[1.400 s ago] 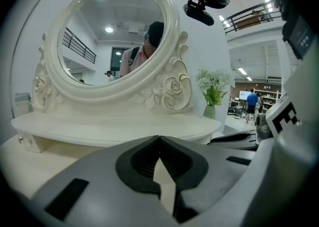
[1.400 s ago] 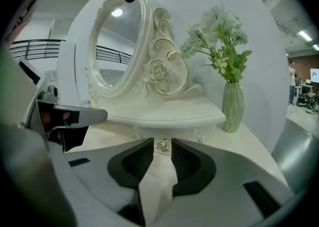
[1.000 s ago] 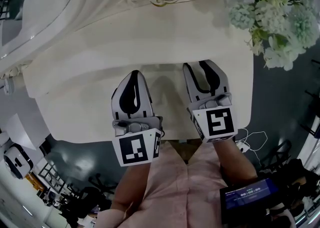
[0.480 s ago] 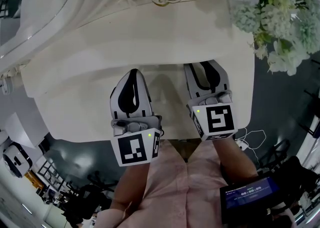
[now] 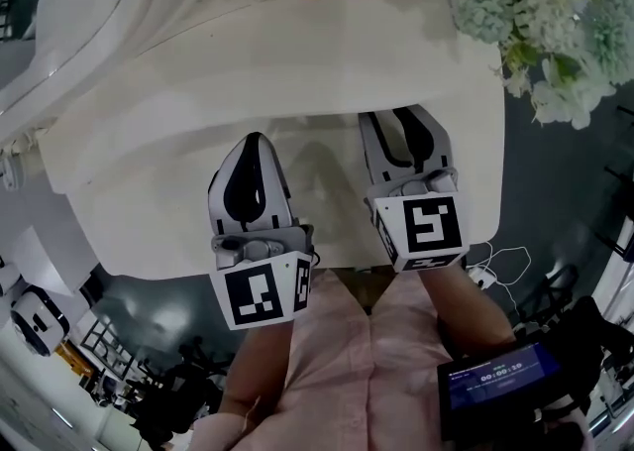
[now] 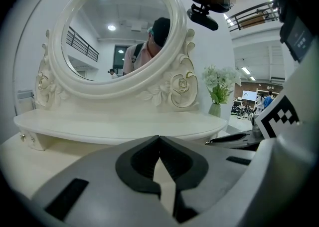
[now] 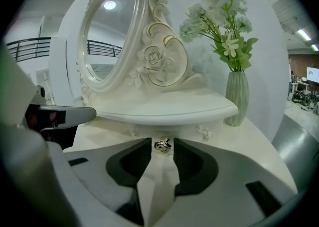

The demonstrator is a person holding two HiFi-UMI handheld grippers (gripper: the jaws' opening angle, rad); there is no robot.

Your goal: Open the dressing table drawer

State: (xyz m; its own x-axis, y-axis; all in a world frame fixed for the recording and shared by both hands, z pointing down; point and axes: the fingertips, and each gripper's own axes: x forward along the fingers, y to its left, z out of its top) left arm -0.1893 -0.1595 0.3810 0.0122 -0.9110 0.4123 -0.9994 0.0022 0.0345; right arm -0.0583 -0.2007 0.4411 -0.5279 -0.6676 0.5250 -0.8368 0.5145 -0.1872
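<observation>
We held the right hand-held gripper (image 5: 398,120) low over the pale counter (image 5: 139,211), its nose right up at the raised tier under the mirror (image 6: 117,31). Its jaws stood a little apart, released. The small gold knob (image 7: 163,144) of the drawer (image 7: 144,131) sat in the narrow gap between the tips. We could not tell whether either jaw touched the knob. The drawer front lay straight ahead of this hand-held gripper, flush with the tier and closed.

The left hand-held gripper (image 5: 251,139) hung just beside the right one, on its left, and a little further back from the tier. Its jaws were clenched, the tips meeting, with nothing between them. Ahead of it we saw only the curved edge of the tier and the oval mirror above.

Ahead and to the right of the right hand-held gripper stood a ribbed green vase (image 7: 238,96) with white flowers (image 7: 219,16), near the counter's corner. The carved rose (image 7: 158,60) on the mirror frame rose just above the drawer.
</observation>
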